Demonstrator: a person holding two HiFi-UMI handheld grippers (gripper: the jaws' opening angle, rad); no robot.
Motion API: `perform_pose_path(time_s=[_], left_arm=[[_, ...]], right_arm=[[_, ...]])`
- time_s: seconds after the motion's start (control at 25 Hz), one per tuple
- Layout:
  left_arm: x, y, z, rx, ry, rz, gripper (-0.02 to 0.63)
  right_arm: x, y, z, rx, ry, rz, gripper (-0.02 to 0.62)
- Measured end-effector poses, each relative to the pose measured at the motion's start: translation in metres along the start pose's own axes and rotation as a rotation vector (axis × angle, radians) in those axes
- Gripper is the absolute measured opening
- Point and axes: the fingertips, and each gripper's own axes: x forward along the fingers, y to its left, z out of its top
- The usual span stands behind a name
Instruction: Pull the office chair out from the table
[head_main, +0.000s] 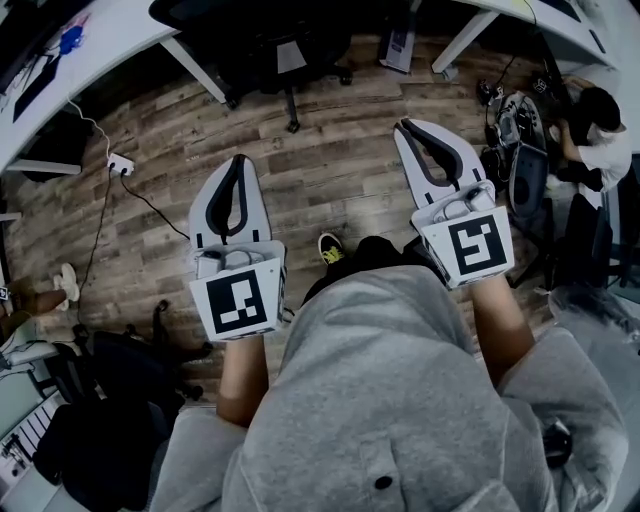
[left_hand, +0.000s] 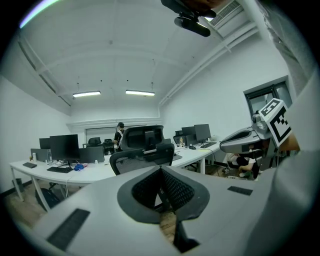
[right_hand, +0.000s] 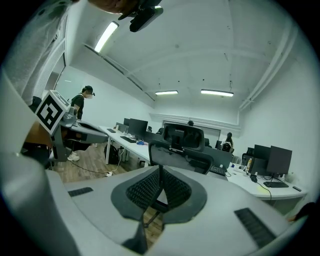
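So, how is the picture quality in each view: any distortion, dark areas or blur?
Head view: dim and fisheye-bent, the office chair lost in shadow by the table. Left gripper view: round black border, ceiling lamps blown white, the left gripper slightly soft up close. Right gripper view: same border, the office chair fairly sharp.

Ceiling strip lights (left_hand: 86, 93) brighten both gripper views evenly. The head view is dim, with dark corners. Fisheye distortion bends every edge, and near surfaces blur.
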Motion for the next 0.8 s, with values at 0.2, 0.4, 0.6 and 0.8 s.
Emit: perform_pose_path(time_s=[0.2, 0.4, 0.6, 0.8], left_arm=[[-0.002, 0.002, -0.002, -0.007, -0.003, -0.001, 0.014], [-0.003, 0.004, 0.001, -0.002, -0.005, 0.009, 0.014], [0.005, 0.012, 0.003, 0.002, -0.008, 0.018, 0.014], [0.022, 0.015, 0.006, 0.006, -0.001, 0.024, 0.014]], right_arm=[[0.000, -0.002, -0.001, -0.021, 0.017, -0.006, 0.043], [0.000, -0.007, -0.001, -0.018, 0.010, -0.012, 0.043], [0.012, -0.014, 0.004, -0.027, -0.004, -0.011, 0.043], [0.025, -0.030, 0.002, -0.024, -0.009, -0.013, 0.043]])
